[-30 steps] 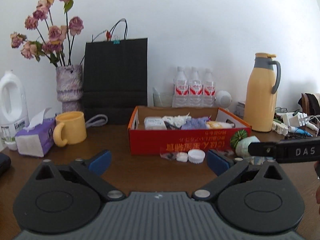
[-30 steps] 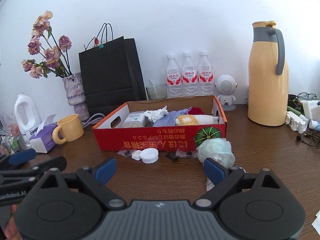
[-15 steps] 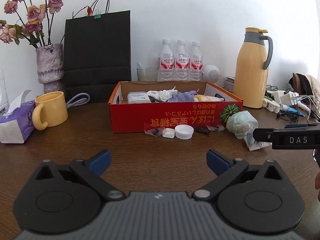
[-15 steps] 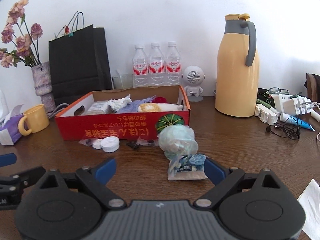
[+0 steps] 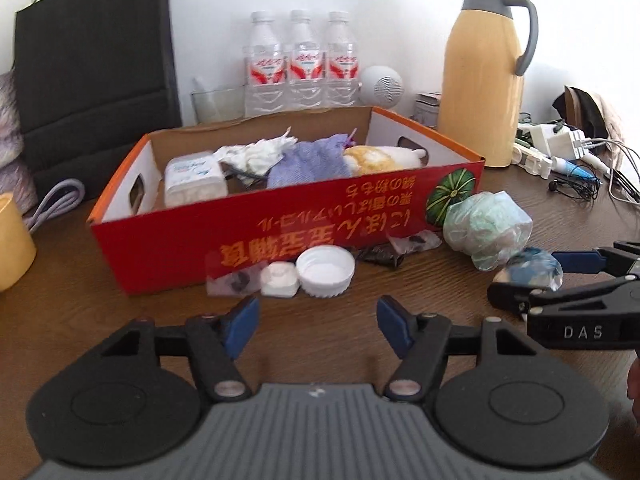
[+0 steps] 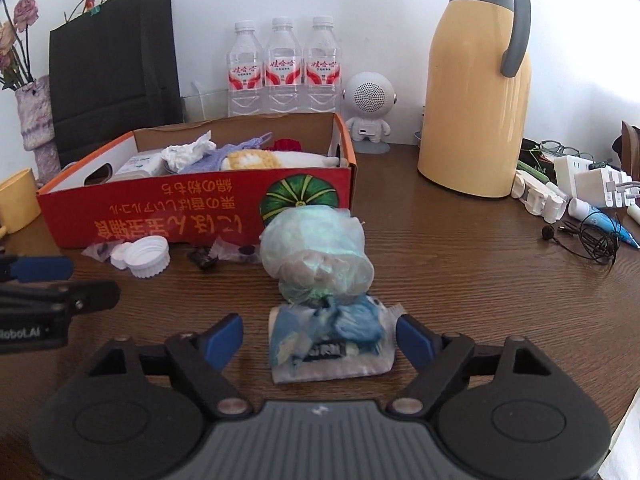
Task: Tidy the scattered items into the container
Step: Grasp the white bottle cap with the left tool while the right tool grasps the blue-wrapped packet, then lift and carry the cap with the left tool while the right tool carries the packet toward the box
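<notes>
Three water bottles [image 6: 283,68] are standing in a row against the white wall at the back edge of the brown wooden table [image 6: 460,264], with a black paper bag [image 6: 108,64] to their left and a small white speaker [image 6: 369,114] and a tall yellow jug [image 6: 478,80] to their right. Chargers and cables [image 6: 588,200] are lying near the table's right edge, and a yellow mug [image 6: 16,200] is sitting near the left edge.

Toward the middle, the red cardboard box [image 5: 280,232] is holding a tissue pack [image 5: 194,180], a crumpled white tissue, a purple cloth [image 5: 308,164] and a yellow-and-white soft item. Just in front of its red wall, a white bottle cap [image 5: 325,270], a smaller white lid [image 5: 280,280] and some small clear wrappers are lying loose. A ball of pale green plastic [image 6: 318,248] is sitting at the box's front right corner, with a blue-and-white packet [image 6: 330,340] just in front of it.

The left gripper [image 5: 314,326] is hovering low over the table, its jaws spread, pointing at the bottle cap. The right gripper [image 6: 320,338] is reaching forward with its jaws spread wide, one on either side of the packet, not touching it.
</notes>
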